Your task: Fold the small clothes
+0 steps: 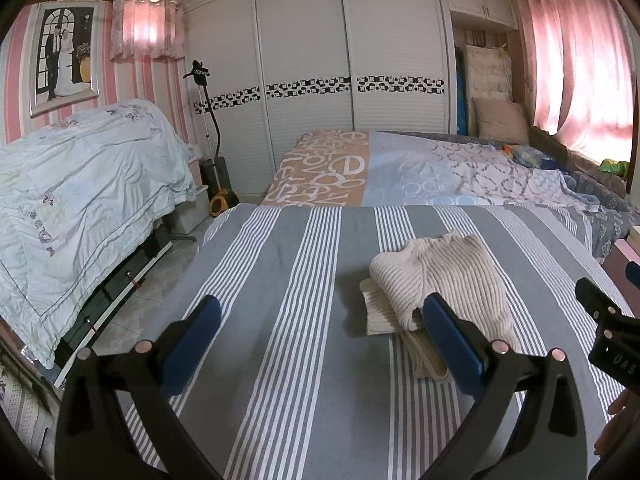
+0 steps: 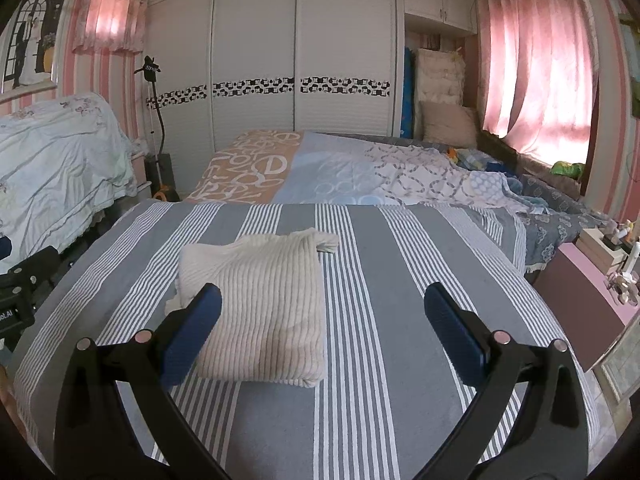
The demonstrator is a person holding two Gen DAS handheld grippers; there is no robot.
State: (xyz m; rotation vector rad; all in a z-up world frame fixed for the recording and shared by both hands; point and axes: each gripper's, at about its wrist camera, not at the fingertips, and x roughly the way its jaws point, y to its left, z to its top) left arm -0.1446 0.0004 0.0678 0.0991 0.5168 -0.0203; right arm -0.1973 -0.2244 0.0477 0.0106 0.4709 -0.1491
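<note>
We see a cream ribbed sweater (image 2: pixel 260 312) lying folded into a thick, roughly square bundle on the grey striped bed cover (image 2: pixel 400 320), near the front edge and a little left of the middle in the right wrist view. One corner of the knit sticks out at its far right. In the left wrist view the same sweater (image 1: pixel 444 280) shows layers stacked unevenly, with lower folds peeking out on its near left side.

Our left tongs (image 1: pixel 320 340) are spread wide with nothing between the blue pads; the right pad sits just in front of the sweater's near edge, though we cannot tell whether it touches. Our right tongs (image 2: pixel 320 340) are likewise released and empty, the left pad overlapping the sweater's near left corner in the view.

We judge the folding to be about finished: both tools are let go, probably so the bundle can settle flat on the cover. If anything remains, it is tidying the loose corner and squaring the uneven layers, which could slip because the knit is bulky and soft.
</note>
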